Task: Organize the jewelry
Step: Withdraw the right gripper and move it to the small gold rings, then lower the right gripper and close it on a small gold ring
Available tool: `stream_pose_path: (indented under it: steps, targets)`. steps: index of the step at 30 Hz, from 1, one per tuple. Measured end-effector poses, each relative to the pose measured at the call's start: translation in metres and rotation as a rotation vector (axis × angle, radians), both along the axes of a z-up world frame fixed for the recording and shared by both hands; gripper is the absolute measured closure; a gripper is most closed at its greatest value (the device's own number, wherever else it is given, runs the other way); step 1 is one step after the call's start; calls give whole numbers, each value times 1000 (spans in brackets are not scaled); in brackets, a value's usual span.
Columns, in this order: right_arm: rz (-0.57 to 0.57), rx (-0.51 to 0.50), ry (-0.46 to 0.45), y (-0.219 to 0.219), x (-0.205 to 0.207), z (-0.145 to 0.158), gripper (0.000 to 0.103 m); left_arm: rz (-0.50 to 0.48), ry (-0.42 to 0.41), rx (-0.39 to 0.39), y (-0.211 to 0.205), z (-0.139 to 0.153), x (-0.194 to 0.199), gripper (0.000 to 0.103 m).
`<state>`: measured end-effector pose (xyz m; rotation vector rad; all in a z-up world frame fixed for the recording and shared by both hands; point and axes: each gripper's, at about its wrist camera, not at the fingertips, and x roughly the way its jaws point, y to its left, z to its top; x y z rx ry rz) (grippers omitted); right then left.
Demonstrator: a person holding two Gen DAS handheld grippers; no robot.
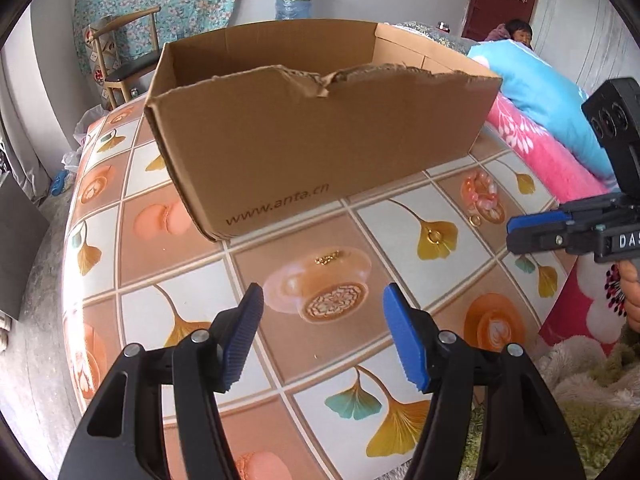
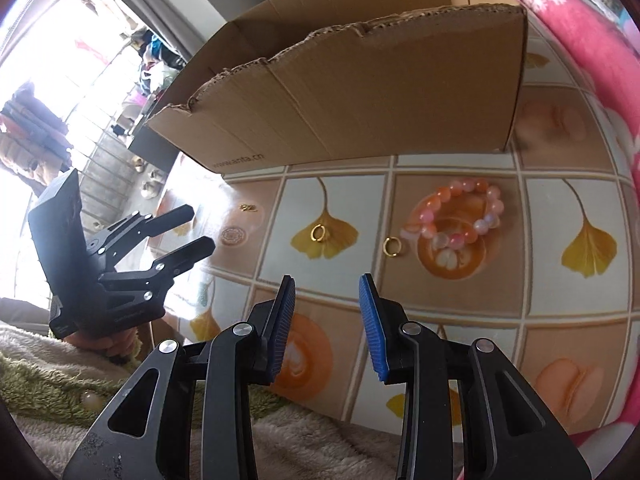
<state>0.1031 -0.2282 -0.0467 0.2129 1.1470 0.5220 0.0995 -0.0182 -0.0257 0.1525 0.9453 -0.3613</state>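
A tiled-print tablecloth [image 2: 340, 208] carries a cardboard box [image 2: 360, 92] at twelve o'clock. The bead bracelet [image 2: 456, 216] lies flat, long axis three-to-nine, two gold rings [image 2: 318, 233] at nine. Left gripper [image 1: 322, 332] and right gripper [image 2: 326, 328] both spread, empty.

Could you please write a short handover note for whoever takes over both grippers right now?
Left gripper: open, empty, above the table.
Right gripper: open, empty.
On the patterned tablecloth, in front of the cardboard box: bead bracelet, two gold rings, small gold piece.
Done: nothing picked up yet; the box's inside is not visible.
Left: all four pieces.
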Motion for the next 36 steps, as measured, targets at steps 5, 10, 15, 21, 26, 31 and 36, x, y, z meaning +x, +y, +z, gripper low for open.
stream_pose_path:
  steps: [5, 10, 15, 21, 26, 31, 36]
  targets:
    - [-29, -35, -16, -5, 3, -4, 69, -20, -19, 32, -12, -2, -3, 42]
    - [-36, -78, -49, -2, 5, -8, 69, -56, -36, 75, -27, -5, -6, 42]
    - [-53, -126, -70, 2, 9, -17, 73, -85, -43, 96, -35, -6, -8, 42]
    - [-54, -172, -115, 12, 15, -23, 82, -107, -63, 125, -42, -5, -9, 42]
    - [-32, -240, -159, 21, 17, -25, 90, -131, -74, 121, -45, -4, -8, 42]
    - [-12, -265, -175, 26, 16, -28, 95, -176, -96, 117, -56, -5, -7, 42]
    - [-4, -254, -175, 27, 16, -30, 95, -242, -112, 90, -70, -7, -4, 42]
